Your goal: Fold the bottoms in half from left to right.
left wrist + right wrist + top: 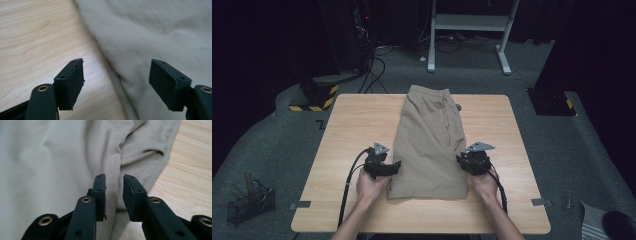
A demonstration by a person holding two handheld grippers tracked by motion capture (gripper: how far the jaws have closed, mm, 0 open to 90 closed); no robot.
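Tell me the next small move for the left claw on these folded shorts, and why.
Probably ease the left claw forward until the near left edge of the shorts sits between its jaws, then close. The jaws stand wide open straddling that edge, gripping nothing, while the right claw already waits at the opposite edge.

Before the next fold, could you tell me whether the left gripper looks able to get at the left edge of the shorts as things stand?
Probably yes: the left gripper is open, its jaws straddling the left edge of the shorts, with nothing between.

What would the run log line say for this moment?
left gripper: open, at shorts left edge | right gripper: open, narrow gap, at right edge | table
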